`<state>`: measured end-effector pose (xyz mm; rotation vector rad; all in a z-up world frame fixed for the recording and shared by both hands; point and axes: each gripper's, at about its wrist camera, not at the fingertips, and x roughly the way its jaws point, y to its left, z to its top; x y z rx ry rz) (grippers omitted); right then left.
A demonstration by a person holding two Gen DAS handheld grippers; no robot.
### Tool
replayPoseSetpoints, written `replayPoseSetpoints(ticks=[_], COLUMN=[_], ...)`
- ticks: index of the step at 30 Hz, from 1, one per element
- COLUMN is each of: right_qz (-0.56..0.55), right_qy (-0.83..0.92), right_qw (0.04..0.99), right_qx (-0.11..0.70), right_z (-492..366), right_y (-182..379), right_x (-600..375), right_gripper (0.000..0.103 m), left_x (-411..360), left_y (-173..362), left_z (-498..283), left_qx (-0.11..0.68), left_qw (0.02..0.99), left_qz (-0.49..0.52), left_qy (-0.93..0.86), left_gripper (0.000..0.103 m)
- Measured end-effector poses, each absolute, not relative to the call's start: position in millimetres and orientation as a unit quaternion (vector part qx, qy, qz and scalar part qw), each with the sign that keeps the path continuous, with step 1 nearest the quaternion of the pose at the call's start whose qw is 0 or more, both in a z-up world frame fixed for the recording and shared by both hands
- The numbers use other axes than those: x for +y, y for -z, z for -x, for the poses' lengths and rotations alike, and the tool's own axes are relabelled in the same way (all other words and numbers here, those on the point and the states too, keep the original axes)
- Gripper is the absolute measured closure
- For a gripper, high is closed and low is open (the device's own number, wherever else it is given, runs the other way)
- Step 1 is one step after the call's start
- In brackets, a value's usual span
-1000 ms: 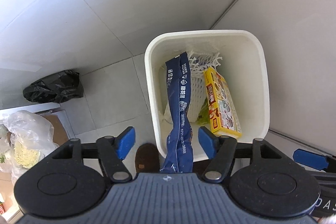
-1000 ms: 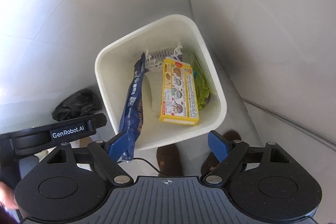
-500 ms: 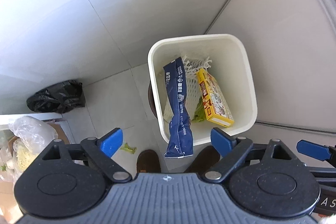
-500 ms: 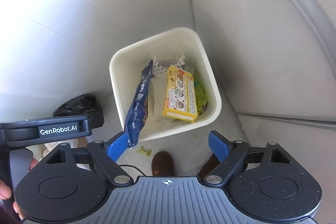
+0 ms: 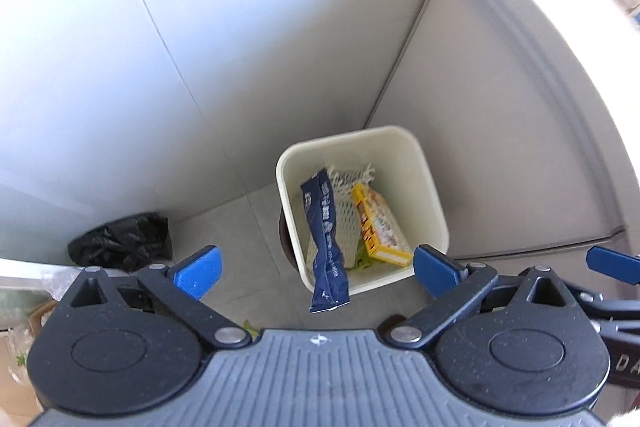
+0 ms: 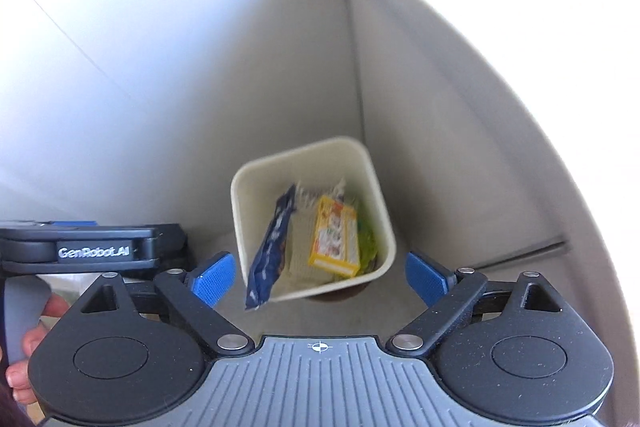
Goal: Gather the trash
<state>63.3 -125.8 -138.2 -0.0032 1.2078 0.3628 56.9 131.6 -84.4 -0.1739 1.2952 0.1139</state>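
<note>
Navy-blue foil, a long crinkled snack wrapper (image 5: 326,247), hung over the near rim of the cream square plastic waste bin (image 5: 424,187), its upper part inside and its lower end dangling outside above the grey tiled floor (image 5: 240,227). A second earlier that wrapper had sat between the blue pads of the left hand-held gripper (image 5: 316,269); now the pads stood far apart, opening to their widest, with nothing pressed between them, and the bin looked smaller and farther below than before. The right hand-held gripper (image 6: 318,277) had also drawn back from the bin, its jaws wide and opening, gripping nothing. Inside the bin lay a yellow printed cardboard box (image 5: 380,227), a white foam net sleeve (image 5: 344,195) and some green leafy scraps (image 6: 368,243). A crumpled black plastic bag (image 5: 120,241) lay on the floor to the left, against the pale wall, well apart from the bin. A small green scrap (image 5: 250,327) lay on the tiles near the left hand-held gripper's body. Fingers of a hand (image 6: 28,343) showed at the left edge of the right wrist view. Nothing stood between either hand-held gripper and the bin.
</note>
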Motion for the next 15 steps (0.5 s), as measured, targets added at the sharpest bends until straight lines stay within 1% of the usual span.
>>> replayPoseSetpoints(ticks=[6,8,10,15], right_qz=[-0.009,-0.015,-0.021,-0.032], right_qy=[-0.141,-0.124,-0.106,-0.059], right_qw=[0.844,0.858,0.869,0.899], right_qx=[0.517,0.499,0.482,0.433], right_z=[-48.7,-43.6,-38.3,-26.3], right_y=[91.5,74.3,58.9,19.8], right_x=[-146.9,-156.4,-165.2,-187.6], right_gripper=[0.008,0.007,0.005,0.004], left_x=[116.4,110.0,103.6,88.4], left_y=[35.0,19.5,8.6,-14.5], left_z=[-42.5,-38.2,-36.3,-31.0], left_qx=[0.567,0.561,0.560,0.549], left_qw=[0.819,0.823,0.824,0.831], left_qz=[0.079,0.080,0.076,0.083], left_qy=[-0.037,-0.034,-0.033,-0.028], left_gripper=[0.001,0.000,0.000,0.000])
